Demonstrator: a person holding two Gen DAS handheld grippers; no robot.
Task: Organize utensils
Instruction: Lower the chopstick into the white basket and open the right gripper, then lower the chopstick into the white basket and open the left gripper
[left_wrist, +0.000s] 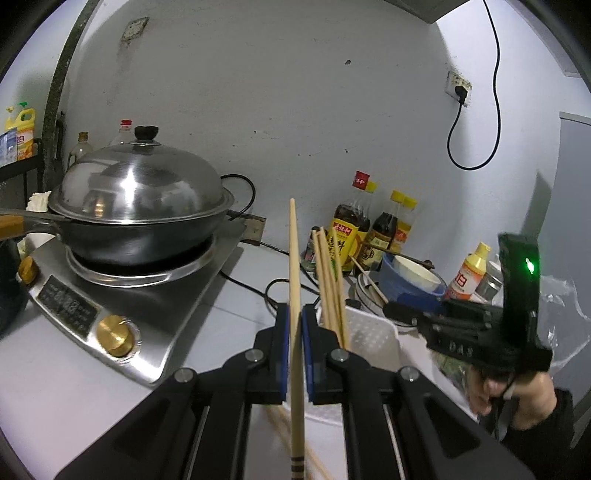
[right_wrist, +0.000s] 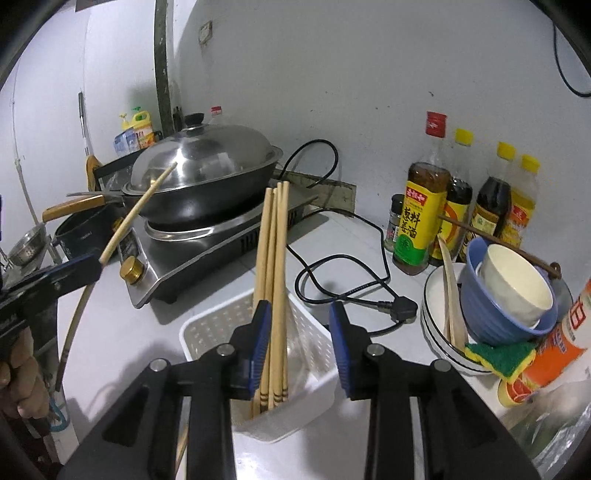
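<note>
My left gripper (left_wrist: 295, 325) is shut on a single wooden chopstick (left_wrist: 295, 258) that stands nearly upright between the blue pads; it also shows at the left of the right wrist view (right_wrist: 122, 229). A white perforated basket (right_wrist: 207, 325) sits on the counter with several wooden chopsticks (right_wrist: 275, 266) leaning in it; the basket shows in the left wrist view (left_wrist: 373, 332) just right of my left gripper. My right gripper (right_wrist: 299, 325) is open above the basket, its left pad beside the chopsticks, holding nothing. More chopsticks lie on the counter under my left gripper (left_wrist: 280, 424).
An induction cooker (left_wrist: 122, 295) with a lidded wok (left_wrist: 140, 199) stands at left. A black power cord (right_wrist: 343, 273) lies behind the basket. Sauce bottles (right_wrist: 421, 214), stacked bowls on plates (right_wrist: 506, 295) and a green-yellow sponge (right_wrist: 498, 356) crowd the right.
</note>
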